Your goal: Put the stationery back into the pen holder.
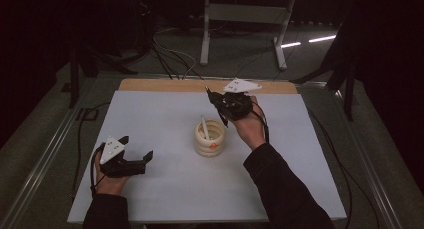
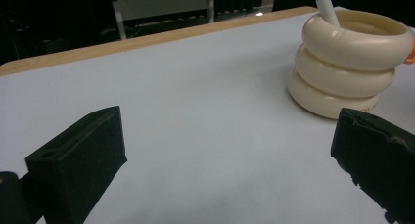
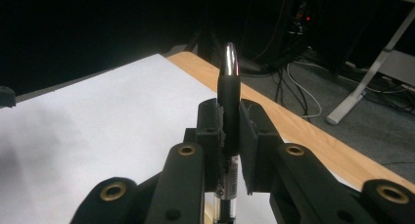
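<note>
Here the right claw (image 3: pixel 229 136) grips a pen (image 3: pixel 230 94).

Glossy cream plastic holder (image 2: pixel 350 62), matt white table (image 1: pixel 165 119) (wooden edge), shiny-tipped pen (image 3: pixel 230 87)

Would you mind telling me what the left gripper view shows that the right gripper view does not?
Left gripper view alone: the cream ringed holder with a white pen leaning inside, seen between widely parted black jaws. Right gripper view alone: a black pen with a silver tip clamped upright between closed jaws, plus cables on the floor. Both share the white table top and its wooden far edge.
</note>
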Available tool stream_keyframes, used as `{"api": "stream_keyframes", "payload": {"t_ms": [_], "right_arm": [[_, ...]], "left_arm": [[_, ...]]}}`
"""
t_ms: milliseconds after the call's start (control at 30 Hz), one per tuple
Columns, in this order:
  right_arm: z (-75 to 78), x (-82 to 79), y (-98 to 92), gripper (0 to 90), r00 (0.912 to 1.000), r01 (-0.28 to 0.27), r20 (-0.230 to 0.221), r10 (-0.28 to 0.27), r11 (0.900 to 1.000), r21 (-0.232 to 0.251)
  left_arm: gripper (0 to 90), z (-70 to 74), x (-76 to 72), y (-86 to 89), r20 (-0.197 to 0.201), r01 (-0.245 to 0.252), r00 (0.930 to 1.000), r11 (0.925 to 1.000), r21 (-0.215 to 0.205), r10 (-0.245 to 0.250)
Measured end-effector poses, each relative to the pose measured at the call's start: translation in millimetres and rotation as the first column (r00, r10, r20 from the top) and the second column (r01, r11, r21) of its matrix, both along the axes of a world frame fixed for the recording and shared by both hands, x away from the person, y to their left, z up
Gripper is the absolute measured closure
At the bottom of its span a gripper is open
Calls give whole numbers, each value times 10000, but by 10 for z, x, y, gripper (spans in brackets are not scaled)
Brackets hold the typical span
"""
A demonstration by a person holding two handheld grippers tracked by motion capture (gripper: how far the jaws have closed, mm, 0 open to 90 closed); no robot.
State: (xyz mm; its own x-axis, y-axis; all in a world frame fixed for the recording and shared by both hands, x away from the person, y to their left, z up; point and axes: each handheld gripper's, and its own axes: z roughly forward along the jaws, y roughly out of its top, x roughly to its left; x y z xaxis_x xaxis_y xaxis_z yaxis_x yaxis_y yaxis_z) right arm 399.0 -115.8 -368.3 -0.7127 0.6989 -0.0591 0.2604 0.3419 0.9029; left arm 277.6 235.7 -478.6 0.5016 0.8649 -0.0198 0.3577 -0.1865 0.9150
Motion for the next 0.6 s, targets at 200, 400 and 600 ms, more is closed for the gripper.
{"api": "stream_keyframes", "payload": {"t_ms": [200, 400, 600], "right_arm": [[-83, -16, 48, 803, 9999, -98, -45, 98, 9999, -59], [-176, -28, 79, 802, 9994, -207, -280, 207, 9998, -18], [-229, -31, 108, 802, 9992, -221, -330, 223, 9997, 64]], "left_arm": [[2, 0, 1, 4, 3, 3, 10000, 10000, 8, -3], [2, -1, 2, 1, 4, 4, 10000, 10000, 3, -4], [2, -1, 3, 0, 9, 8, 10000, 10000, 9, -8]]}}
